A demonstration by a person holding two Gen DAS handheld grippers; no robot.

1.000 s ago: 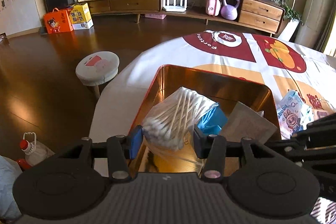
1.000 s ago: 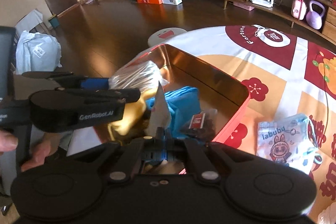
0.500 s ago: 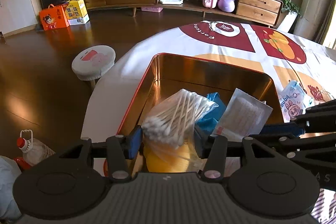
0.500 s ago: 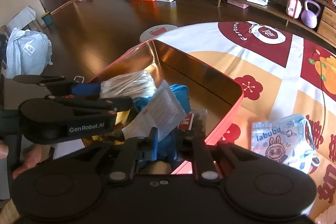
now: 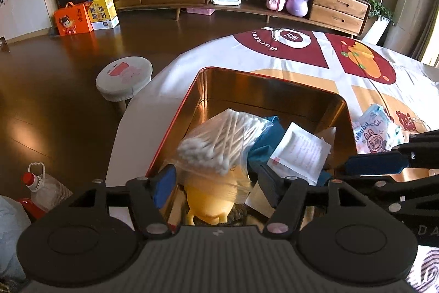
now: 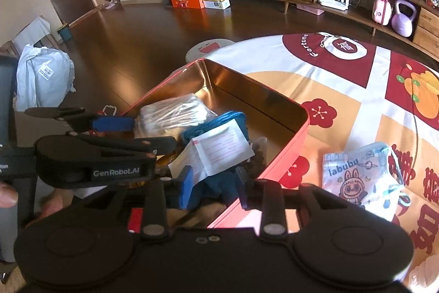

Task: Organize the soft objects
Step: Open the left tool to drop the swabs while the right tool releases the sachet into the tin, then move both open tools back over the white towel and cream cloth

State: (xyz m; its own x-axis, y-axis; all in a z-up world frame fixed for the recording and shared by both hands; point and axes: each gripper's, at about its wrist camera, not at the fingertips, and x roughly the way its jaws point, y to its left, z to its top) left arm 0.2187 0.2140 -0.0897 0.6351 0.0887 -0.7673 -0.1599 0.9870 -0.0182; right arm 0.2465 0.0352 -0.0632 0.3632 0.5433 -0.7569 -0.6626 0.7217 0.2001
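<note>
Both claws are opening over the tin (image 6: pixel 277 111), nothing pinched. The labubu pouch (image 6: pixel 362 177) is seen lower right, nearer the right gripper (image 6: pixel 214 186); the cotton-swab bag (image 5: pixel 219 142) is released by the left gripper (image 5: pixel 214 186).

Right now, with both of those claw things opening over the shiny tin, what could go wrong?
1. The bag of cotton swabs sits high on the pile. As the left gripper opens, it might slide or tip toward the tin wall.
2. The white packet lies loosely on the blue cloth. The right gripper, also opening, could catch and drag it when pulling back.
3. The two grippers are close together and may bump.
</note>
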